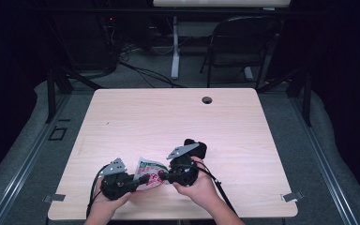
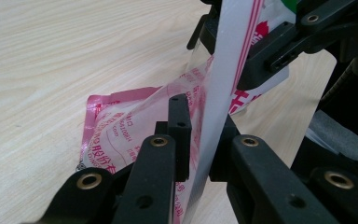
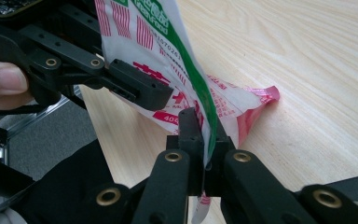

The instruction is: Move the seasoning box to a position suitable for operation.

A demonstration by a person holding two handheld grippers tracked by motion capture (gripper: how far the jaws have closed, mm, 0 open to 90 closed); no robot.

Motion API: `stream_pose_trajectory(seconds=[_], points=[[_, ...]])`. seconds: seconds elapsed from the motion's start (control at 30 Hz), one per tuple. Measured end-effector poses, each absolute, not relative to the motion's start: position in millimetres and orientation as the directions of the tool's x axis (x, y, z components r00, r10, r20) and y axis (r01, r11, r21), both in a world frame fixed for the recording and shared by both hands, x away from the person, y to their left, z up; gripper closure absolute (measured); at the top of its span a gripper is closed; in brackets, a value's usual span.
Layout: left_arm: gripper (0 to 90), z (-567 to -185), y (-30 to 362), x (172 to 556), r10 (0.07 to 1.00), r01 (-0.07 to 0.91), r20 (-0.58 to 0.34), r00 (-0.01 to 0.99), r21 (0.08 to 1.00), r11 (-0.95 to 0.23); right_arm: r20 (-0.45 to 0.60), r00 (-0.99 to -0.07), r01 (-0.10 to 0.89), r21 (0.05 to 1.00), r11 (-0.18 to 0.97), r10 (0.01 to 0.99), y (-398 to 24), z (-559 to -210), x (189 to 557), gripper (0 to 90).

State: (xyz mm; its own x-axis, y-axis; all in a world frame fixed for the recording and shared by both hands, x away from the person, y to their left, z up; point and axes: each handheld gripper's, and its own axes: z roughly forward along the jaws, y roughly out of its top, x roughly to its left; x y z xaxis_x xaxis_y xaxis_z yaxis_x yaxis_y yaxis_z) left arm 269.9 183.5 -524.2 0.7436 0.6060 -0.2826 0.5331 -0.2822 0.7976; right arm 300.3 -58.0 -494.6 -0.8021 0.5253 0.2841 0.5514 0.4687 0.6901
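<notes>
Two grippers are holding one plastic bag over the counter.

The left gripper (image 1: 138,180) and the right gripper (image 1: 166,177) are meeting near the front edge of the wooden counter (image 1: 168,117), and a hand is holding each one. The plastic bag (image 1: 151,172), white with red and green print, is sitting between them, with its pink bottom edge resting on the counter. The left gripper's jaws are almost closed and are pinching a white edge of the bag. The right gripper's jaws are squeezing tight on the green edge. A black chair (image 1: 243,47) is standing behind the counter.
</notes>
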Motion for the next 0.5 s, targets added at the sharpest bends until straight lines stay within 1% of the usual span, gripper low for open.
stream_pose_trajectory(seconds=[0.03,0.07,0.1,0.13,0.2,0.3,0.37,0.4,0.5], points=[[82.1,-524.5,183.6,269.5,0.608,0.531,-0.278,0.743,0.799,-0.283,0.289,-0.801,0.551,0.697,0.458,0.524,-57.3,-495.3,299.6,90.0],[79.5,-524.7,183.9,269.0,0.610,0.529,-0.274,0.743,0.800,-0.285,0.270,-0.811,0.537,0.694,0.479,0.519,-58.1,-494.5,299.1,90.0],[77.6,-524.8,184.1,268.7,0.612,0.528,-0.271,0.743,0.799,-0.287,0.272,-0.811,0.537,0.697,0.475,0.518,-58.1,-494.9,298.6,90.0],[77.6,-525.2,184.4,268.2,0.616,0.527,-0.269,0.741,0.800,-0.285,0.272,-0.811,0.537,0.697,0.475,0.518,-58.1,-494.9,298.6,90.0],[71.9,-527.2,186.8,266.3,0.619,0.529,-0.273,0.736,0.803,-0.275,0.276,-0.811,0.536,0.703,0.467,0.516,-58.8,-495.9,298.0,90.0],[69.1,-528.0,189.2,264.5,0.626,0.527,-0.268,0.732,0.806,-0.271,0.269,-0.817,0.528,0.706,0.472,0.511,-59.1,-495.8,297.3,90.0],[63.7,-528.4,190.8,263.5,0.631,0.522,-0.263,0.730,0.810,-0.267,0.269,-0.826,0.515,0.716,0.472,0.495,-58.7,-496.2,295.9,90.0],[63.7,-528.5,191.9,262.9,0.637,0.523,-0.259,0.726,0.809,-0.268,0.269,-0.826,0.515,0.716,0.472,0.495,-58.7,-496.2,295.9,90.0],[58.2,-530.9,196.9,260.1,0.641,0.522,-0.261,0.722,0.814,-0.256,0.264,-0.837,0.501,0.720,0.480,0.479,-59.1,-495.9,295.4,90.0]])
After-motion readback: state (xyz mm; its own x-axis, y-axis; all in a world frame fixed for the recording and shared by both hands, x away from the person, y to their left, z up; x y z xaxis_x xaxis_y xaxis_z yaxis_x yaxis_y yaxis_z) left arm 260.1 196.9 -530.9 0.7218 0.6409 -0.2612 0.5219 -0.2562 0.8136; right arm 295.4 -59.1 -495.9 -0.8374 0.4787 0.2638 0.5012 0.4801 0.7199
